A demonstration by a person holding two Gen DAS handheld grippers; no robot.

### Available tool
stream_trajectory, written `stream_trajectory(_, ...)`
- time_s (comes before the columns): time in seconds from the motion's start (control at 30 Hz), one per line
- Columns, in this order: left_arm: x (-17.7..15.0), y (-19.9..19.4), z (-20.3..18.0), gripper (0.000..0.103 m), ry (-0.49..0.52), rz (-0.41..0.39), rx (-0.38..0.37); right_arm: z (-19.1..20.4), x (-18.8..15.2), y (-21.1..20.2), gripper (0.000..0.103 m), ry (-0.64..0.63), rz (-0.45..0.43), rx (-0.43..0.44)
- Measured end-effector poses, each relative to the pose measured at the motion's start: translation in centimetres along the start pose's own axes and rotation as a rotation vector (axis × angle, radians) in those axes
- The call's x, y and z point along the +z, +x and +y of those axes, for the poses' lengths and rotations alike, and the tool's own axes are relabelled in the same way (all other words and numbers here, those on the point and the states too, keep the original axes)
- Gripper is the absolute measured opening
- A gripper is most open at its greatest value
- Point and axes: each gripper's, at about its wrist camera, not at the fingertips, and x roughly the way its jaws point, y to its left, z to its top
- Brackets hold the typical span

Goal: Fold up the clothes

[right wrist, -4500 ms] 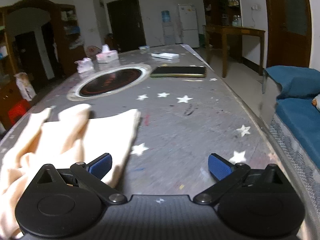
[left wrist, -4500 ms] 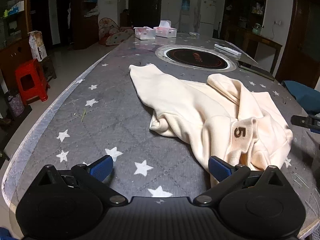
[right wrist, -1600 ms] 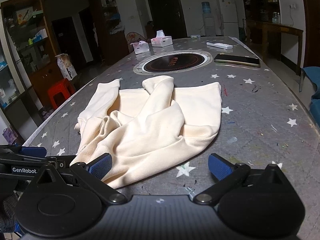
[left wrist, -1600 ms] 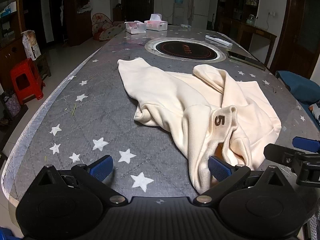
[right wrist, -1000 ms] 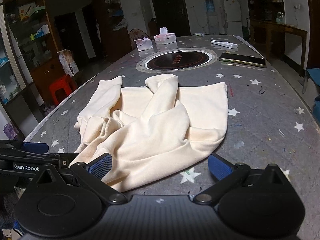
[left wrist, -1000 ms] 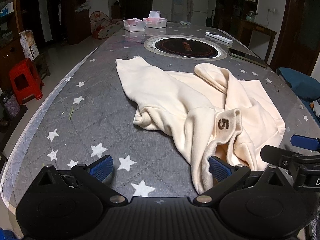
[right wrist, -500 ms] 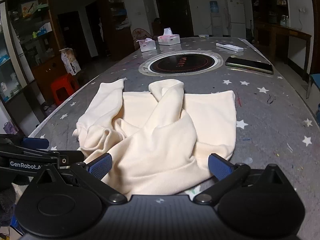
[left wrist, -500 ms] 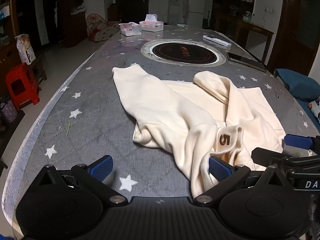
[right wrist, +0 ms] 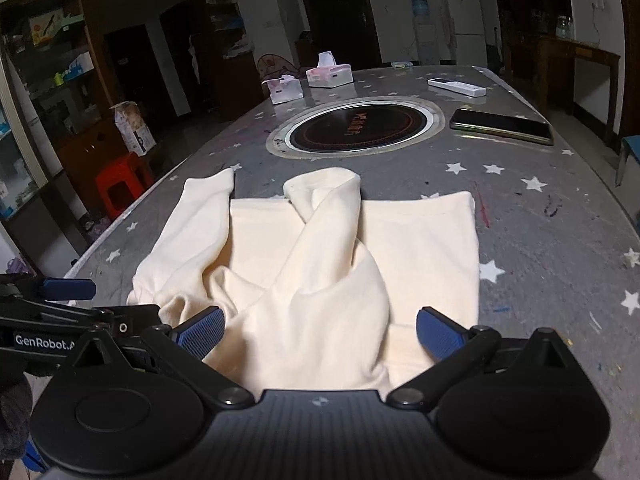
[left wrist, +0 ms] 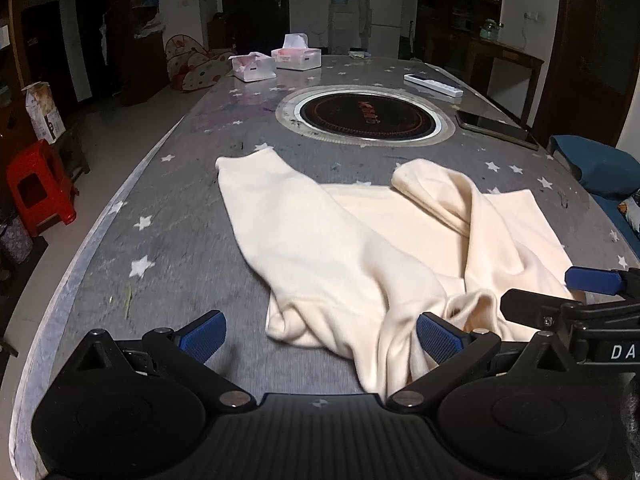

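Observation:
A cream sweatshirt [left wrist: 360, 248] lies crumpled on the grey star-patterned table [left wrist: 180, 248], sleeves thrown across its body. My left gripper [left wrist: 320, 336] is open at the garment's near left edge, with a fold of cloth by its right fingertip [left wrist: 438, 338]. In the right wrist view the same sweatshirt [right wrist: 320, 264] fills the middle. My right gripper [right wrist: 320, 334] is open over the near hem, and cloth lies between its blue pads. Each gripper shows at the edge of the other's view.
A round black induction hob [left wrist: 364, 114] is set in the table beyond the garment. A phone [right wrist: 502, 126], a remote [right wrist: 456, 87] and two tissue boxes [right wrist: 304, 82] lie farther back. A red stool [left wrist: 38, 184] stands on the floor at left, a blue seat [left wrist: 600, 168] at right.
Both grippers have moved forward toward the sweatshirt's near edge and stayed open. The right gripper swung left from bare table until it faced the garment. The "5" patch has slipped out of sight.

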Motion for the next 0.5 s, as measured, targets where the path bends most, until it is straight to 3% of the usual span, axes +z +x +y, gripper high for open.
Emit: stream_trajectory(0.5,2.7,3.0,0.8,0.103,0.03,0.008,0.042,-1.1,3.7,2.5,0.097,0.03,0.001,-0.023)
